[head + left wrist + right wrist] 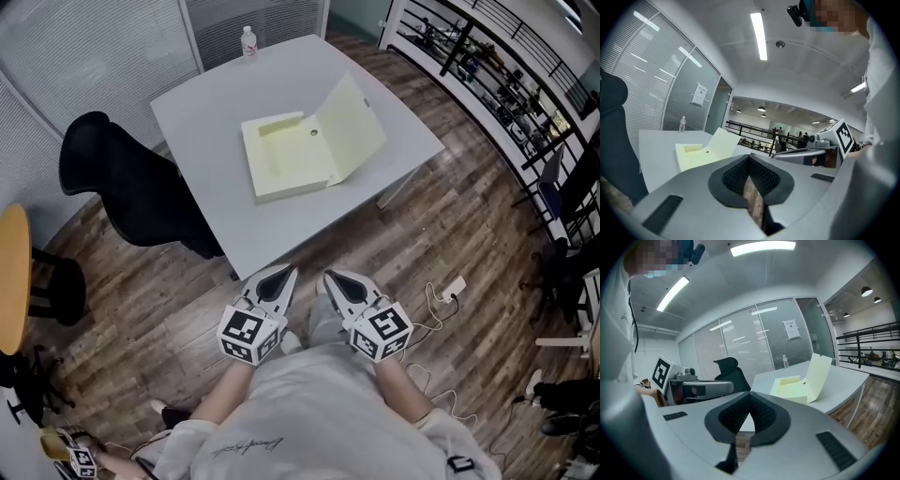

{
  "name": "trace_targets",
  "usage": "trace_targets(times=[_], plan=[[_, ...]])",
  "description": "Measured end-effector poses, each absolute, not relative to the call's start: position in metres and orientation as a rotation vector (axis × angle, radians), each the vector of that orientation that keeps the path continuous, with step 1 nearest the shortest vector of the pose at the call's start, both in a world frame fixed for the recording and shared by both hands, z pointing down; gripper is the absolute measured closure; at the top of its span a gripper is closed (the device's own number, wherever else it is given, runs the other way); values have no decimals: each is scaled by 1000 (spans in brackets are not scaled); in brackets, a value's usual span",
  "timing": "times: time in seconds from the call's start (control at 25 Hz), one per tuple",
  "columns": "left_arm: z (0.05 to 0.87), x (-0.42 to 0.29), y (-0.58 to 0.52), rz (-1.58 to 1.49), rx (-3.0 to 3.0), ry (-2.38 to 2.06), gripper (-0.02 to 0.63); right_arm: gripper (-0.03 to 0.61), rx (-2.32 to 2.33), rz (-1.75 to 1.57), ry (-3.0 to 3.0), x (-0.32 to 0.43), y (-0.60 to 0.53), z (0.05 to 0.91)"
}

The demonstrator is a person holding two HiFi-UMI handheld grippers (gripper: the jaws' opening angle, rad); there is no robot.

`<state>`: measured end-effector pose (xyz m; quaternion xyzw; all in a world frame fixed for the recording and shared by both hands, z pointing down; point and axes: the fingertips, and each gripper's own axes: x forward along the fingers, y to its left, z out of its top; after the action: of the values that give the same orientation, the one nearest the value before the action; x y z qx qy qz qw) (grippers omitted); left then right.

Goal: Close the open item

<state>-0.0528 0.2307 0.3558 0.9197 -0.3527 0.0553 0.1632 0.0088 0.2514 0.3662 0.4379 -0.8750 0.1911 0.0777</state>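
On the bench, the box is seen open, lid raised; left claw and right claw are pressed together, empty, so reaching the lid is judged next.

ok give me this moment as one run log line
stage: closing not started | box: open on table, lid tilted up | left gripper: jaws shut, empty, short of table | right gripper: jaws shut, empty, short of table
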Motion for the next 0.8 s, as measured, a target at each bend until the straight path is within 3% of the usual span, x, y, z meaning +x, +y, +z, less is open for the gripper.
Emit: trace_targets(times=[0.8], plan=[[347, -14, 68, 152, 2587, -1146, 604, 566, 1177, 519, -2682, 56, 81, 355]])
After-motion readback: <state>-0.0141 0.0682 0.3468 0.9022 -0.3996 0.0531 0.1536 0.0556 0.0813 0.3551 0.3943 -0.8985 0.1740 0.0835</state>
